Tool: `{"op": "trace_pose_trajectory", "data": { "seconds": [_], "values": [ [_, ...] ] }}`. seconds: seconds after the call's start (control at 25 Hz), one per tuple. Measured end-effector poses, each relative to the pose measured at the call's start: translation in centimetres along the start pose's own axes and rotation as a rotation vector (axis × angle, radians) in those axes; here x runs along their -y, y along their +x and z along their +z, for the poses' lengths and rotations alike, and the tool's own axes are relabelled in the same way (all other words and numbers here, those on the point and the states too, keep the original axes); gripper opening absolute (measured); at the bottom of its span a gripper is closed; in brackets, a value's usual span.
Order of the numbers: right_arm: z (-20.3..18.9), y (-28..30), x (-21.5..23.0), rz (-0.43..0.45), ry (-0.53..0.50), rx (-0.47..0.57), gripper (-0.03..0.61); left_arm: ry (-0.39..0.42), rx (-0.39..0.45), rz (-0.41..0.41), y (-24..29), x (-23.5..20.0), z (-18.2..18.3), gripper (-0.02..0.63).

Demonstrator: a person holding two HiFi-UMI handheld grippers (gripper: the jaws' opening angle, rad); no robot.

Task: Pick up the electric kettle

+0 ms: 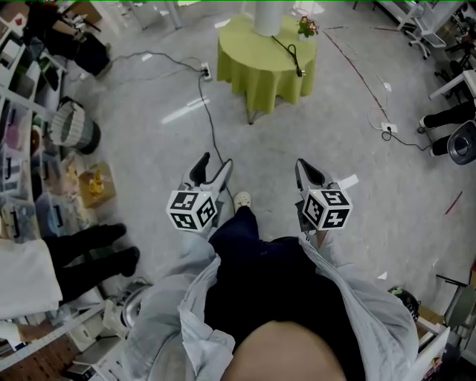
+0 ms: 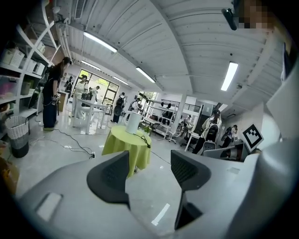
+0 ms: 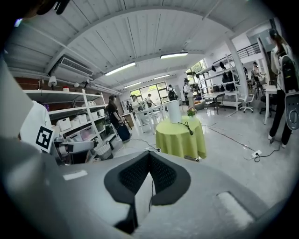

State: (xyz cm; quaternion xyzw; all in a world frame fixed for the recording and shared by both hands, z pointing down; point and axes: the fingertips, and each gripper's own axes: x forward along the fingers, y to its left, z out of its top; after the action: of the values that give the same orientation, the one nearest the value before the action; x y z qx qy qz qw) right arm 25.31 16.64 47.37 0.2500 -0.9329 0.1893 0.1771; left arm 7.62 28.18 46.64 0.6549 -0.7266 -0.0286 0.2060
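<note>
My left gripper (image 2: 149, 172) has its jaws wide apart with only bare floor between them. My right gripper (image 3: 149, 161) has its jaws together at the tips, and they hold nothing. Both point at the table (image 1: 245, 52), which is still well ahead of me, so I judge the step to be the approach, with no reach begun. The kettle (image 1: 266, 16), which I take to be the tall white cylinder, stands upright on the table toward its far side. A plant (image 1: 306, 27) sits on the table just right of it, and a black cord (image 1: 288, 49) runs from its foot over the table's near edge. To do this well I should walk right up to the table, stepping clear of the floor cable (image 1: 211, 123) on the table's left. I should then bring the open left jaws level around the kettle's body on the side away from the cord and lift it straight up.
</note>
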Motion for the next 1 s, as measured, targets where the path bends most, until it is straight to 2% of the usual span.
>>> {"op": "trace_pose_trajectory", "data": {
  "seconds": [0.16, 0.56, 0.76, 1.0],
  "values": [
    [2.5, 3.6, 0.3, -0.018, -0.012, 0.010, 0.002, -0.016, -0.001, -0.008, 2.8, -3.3, 1.8, 0.278],
    [6.5, 11.3, 0.3, -0.041, -0.014, 0.044, 0.002, 0.036, -0.002, -0.047, 8.5, -8.9, 5.9, 0.272],
    [6.4, 13.1, 0.4, -0.062, 0.002, 0.021, 0.002, 0.028, -0.037, -0.085, 10.0, -10.0, 5.6, 0.270],
    [4.7, 13.4, 0.4, -0.082, 0.025, -0.039, 0.002, -0.016, -0.085, -0.095, 9.8, -10.1, 3.6, 0.268]
  ]
}}
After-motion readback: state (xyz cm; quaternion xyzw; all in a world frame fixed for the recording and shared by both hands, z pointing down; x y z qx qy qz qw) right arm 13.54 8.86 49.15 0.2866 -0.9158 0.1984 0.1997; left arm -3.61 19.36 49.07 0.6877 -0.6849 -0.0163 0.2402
